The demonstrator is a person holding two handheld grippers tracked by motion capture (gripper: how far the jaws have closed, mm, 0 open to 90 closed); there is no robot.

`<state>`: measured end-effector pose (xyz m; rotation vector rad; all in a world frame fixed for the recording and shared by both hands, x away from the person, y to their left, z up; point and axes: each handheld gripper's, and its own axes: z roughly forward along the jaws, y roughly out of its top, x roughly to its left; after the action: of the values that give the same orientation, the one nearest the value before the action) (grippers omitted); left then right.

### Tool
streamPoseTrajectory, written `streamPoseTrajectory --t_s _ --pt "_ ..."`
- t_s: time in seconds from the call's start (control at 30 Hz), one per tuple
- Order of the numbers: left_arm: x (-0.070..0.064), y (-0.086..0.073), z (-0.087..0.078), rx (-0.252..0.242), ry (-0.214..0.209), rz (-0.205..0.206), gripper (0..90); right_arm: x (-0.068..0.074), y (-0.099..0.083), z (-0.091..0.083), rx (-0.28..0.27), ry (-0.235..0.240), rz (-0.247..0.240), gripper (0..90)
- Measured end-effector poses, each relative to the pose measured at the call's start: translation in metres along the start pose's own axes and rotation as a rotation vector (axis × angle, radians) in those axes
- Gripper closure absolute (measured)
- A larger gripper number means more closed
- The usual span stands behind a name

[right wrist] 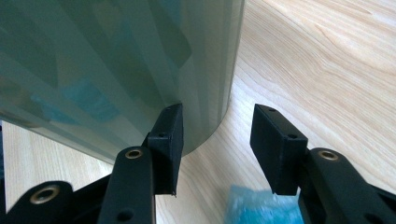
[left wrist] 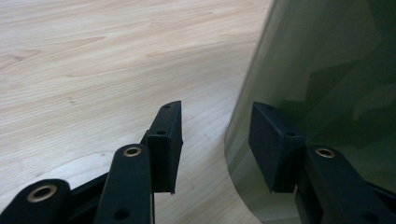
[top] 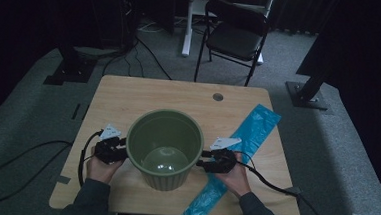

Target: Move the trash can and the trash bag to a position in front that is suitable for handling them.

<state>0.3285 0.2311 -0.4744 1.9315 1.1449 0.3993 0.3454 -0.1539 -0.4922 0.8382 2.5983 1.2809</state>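
A green ribbed bin stands upright and empty near the front of the wooden table. My left gripper is open at the bin's left side; in the left gripper view its jaws stand apart with the bin's wall against the right one. At the bin's right side my right gripper is open too, and the bin's wall sits by its left jaw. A folded blue plastic bag lies diagonally on the table under my right hand, its corner showing below the jaws.
A black folding chair stands beyond the table's far edge, with a white post and stand bases on the carpet. A cable hole marks the tabletop's far side. Cables trail off both grippers.
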Motion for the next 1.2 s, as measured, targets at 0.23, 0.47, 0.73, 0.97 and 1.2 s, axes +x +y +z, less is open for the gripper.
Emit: streamPoseTrajectory --t_s 0.23,0.47,0.73,0.97,1.2 --pt "0.004 -0.001 -0.001 -0.015 -0.013 -0.023 54.7 -0.004 0.0 -0.002 0.03 -0.031 -0.023 52.8" --pt "0.004 -0.001 0.001 -0.013 -0.011 -0.024 54.7 -0.013 -0.022 -0.008 0.121 -0.092 -0.038 52.0" --pt "0.004 -0.001 0.002 -0.01 -0.012 -0.025 54.7 -0.014 -0.035 -0.001 0.226 -0.118 -0.066 49.5" --pt "0.004 -0.001 0.002 -0.008 -0.012 -0.024 54.7 -0.016 -0.037 0.005 0.273 -0.117 -0.064 56.0" --pt "0.004 -0.001 0.003 -0.004 -0.011 -0.02 54.7 -0.023 -0.035 0.004 0.278 -0.13 -0.062 72.7"
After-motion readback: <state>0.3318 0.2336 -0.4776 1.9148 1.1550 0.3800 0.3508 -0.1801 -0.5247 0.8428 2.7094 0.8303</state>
